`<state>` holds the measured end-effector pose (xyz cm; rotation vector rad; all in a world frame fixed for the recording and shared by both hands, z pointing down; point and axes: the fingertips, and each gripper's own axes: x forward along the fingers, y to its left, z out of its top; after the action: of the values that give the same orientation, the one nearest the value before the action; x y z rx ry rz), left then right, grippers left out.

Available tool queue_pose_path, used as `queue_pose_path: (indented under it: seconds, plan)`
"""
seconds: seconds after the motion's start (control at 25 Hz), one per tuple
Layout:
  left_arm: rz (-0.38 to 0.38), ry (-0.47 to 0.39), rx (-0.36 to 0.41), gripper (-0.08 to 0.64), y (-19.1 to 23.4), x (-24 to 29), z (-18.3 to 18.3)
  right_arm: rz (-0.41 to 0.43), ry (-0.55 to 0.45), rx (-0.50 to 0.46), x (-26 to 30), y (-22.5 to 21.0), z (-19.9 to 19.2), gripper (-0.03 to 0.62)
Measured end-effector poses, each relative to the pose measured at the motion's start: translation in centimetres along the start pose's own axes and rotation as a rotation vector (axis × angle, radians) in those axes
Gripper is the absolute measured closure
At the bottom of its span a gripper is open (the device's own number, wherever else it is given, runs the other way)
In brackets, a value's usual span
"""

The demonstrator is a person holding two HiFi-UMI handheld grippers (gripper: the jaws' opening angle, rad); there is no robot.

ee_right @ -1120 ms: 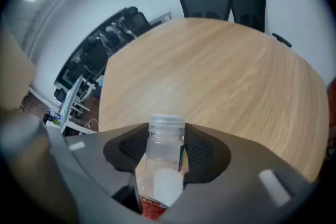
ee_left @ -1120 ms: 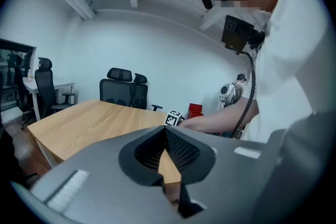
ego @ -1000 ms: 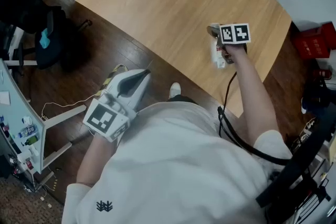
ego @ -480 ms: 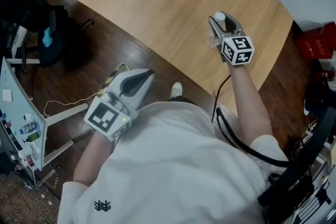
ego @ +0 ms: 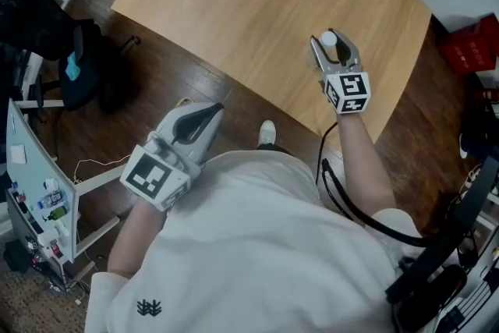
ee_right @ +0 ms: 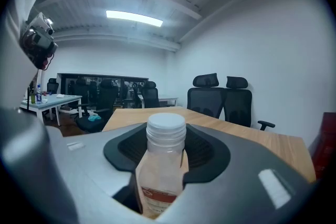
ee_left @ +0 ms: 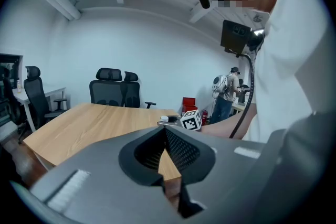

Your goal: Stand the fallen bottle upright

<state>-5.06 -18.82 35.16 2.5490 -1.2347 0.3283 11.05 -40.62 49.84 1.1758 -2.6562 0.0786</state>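
R gripper [ego: 332, 43] is clamped on the bottle [ee_right: 161, 165], jaws tight on its body just below the white cap [ego: 328, 38]. Bottle's upright in the grip, cap on top. In the head view it's over the surface [ego: 234, 12], near the edge by me; can't tell if its base touches. L gripper [ego: 212, 111] is closed on nothing, over the wood floor [ego: 156, 74], well apart from the bottle.

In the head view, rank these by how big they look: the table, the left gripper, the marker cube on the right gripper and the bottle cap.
1. table
2. left gripper, enlarged by nearness to the camera
3. right-hand marker cube
4. bottle cap
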Motion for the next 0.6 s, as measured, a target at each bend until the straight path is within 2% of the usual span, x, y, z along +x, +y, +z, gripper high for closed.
queue_pose_path:
  seconds: [0.24,0.32,0.4,0.6]
  plan:
    - [-0.037,-0.001,0.02,0.56,-0.8,0.0,0.2,0.025,0.053,-0.005,0.4,-0.1,-0.8,0.382]
    - [-0.047,-0.002,0.026,0.56,-1.0,-0.1,0.2,0.024,0.085,0.011,0.6,-0.5,-1.5,0.338]
    - [-0.058,-0.001,0.045,0.56,-1.0,-0.4,-0.1,0.002,0.115,0.04,0.4,-1.2,-2.2,0.255]
    - [-0.09,0.002,0.051,0.56,-0.3,-2.0,-1.7,-0.092,0.149,0.077,-3.2,-0.9,-2.5,0.236]
